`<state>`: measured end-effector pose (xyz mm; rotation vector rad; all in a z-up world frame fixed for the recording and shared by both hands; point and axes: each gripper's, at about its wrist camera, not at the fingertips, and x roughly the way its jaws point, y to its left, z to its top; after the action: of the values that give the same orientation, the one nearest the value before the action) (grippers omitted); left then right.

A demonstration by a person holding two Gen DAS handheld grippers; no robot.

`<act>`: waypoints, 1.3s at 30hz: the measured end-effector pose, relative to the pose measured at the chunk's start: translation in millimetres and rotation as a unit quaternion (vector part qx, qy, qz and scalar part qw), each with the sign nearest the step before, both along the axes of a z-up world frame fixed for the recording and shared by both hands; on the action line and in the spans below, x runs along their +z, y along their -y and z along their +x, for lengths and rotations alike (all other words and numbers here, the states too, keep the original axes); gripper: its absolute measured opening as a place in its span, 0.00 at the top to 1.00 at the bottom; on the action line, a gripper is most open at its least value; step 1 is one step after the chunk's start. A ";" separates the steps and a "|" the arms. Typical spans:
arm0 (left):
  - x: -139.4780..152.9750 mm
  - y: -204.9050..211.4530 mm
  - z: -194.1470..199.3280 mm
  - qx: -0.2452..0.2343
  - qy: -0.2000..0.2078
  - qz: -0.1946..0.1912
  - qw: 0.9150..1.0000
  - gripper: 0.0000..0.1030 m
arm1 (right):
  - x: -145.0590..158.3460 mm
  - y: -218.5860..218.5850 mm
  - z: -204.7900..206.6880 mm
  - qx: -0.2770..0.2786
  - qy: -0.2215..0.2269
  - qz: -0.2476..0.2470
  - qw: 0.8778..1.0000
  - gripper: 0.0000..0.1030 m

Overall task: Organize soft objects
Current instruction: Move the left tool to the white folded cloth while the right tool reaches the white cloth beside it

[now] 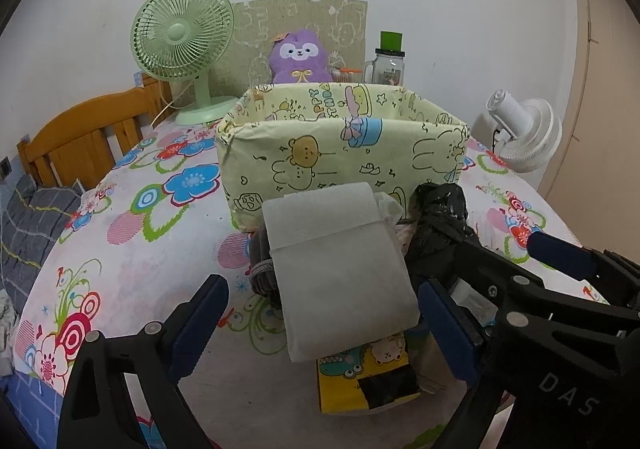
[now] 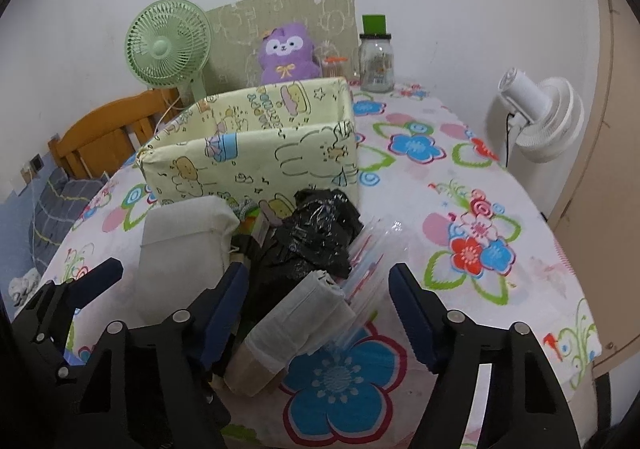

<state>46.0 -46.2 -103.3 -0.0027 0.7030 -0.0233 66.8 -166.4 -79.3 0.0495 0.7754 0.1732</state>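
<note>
Crinkled black plastic bag [image 2: 312, 237] beside smooth folded white cloth [image 1: 340, 265].

A home bedroom, wooden bed frame [image 1: 80, 137], floral tablecloth [image 2: 460, 177], plush toy [image 1: 298, 59], desk fan [image 1: 182, 35]

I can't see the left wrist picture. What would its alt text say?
The left tool, open, straddles a white folded cloth pack on a flowered tablecloth, in front of a yellow cartoon-print fabric box. A crumpled black plastic bag lies beside the pack, near the right tool. A green fan and purple plush toy stand behind.
</note>
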 end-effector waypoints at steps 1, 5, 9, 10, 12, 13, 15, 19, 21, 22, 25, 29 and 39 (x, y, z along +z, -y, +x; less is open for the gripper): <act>-1.2 0.2 1.0 0.000 -0.002 0.000 1.000 0.07 | -2.1 0.2 1.8 -0.001 -0.006 0.004 1.000 0.30; -4.7 1.6 3.2 -0.003 -0.006 0.003 1.000 0.07 | -8.0 0.5 7.2 0.002 -0.023 0.015 1.000 0.41; -5.8 3.0 3.8 -0.007 -0.008 0.003 1.000 0.07 | -10.7 -0.1 9.3 0.002 -0.030 0.021 0.999 0.59; -6.2 3.3 4.2 -0.007 -0.009 0.003 1.000 0.07 | -11.2 -0.8 9.7 0.003 -0.032 0.022 0.999 0.61; -7.0 3.1 5.2 -0.008 -0.010 0.001 1.000 0.07 | -11.5 -2.3 10.1 0.003 -0.034 0.022 0.999 0.70; -7.3 2.9 6.0 -0.008 -0.011 0.000 1.000 0.07 | -11.6 -2.7 10.7 0.004 -0.035 0.023 0.999 0.71; -7.5 2.2 7.4 -0.008 -0.012 -0.001 1.000 0.07 | -11.7 -3.1 11.9 0.003 -0.035 0.023 0.999 0.73; -6.4 1.8 9.2 -0.004 -0.009 -0.002 1.000 0.07 | -10.6 -2.0 14.0 -0.001 -0.034 0.026 0.999 0.78; -5.0 0.8 10.2 -0.002 -0.006 -0.003 1.000 0.07 | -9.3 -1.6 15.4 -0.001 -0.032 0.026 0.999 0.81; -4.0 -0.2 10.7 -0.002 -0.005 -0.006 1.000 0.10 | -8.2 -1.5 16.3 -0.002 -0.031 0.025 0.999 0.82; -1.7 -1.6 12.1 -0.001 -0.002 -0.010 1.000 0.16 | -5.5 -1.9 19.2 -0.001 -0.028 0.025 0.999 0.83; -0.4 -3.0 13.9 -0.002 -0.001 -0.013 1.000 0.28 | -2.9 -2.8 22.0 0.000 -0.024 0.023 0.999 0.84; 6.9 -2.5 16.2 -0.006 0.002 -0.017 1.000 0.60 | 7.0 -3.7 28.0 -0.001 -0.014 0.021 1.000 0.84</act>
<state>62.2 -43.7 -96.4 -0.0313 0.6988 -0.0474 94.8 -162.7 -72.3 0.0927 0.7987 0.1875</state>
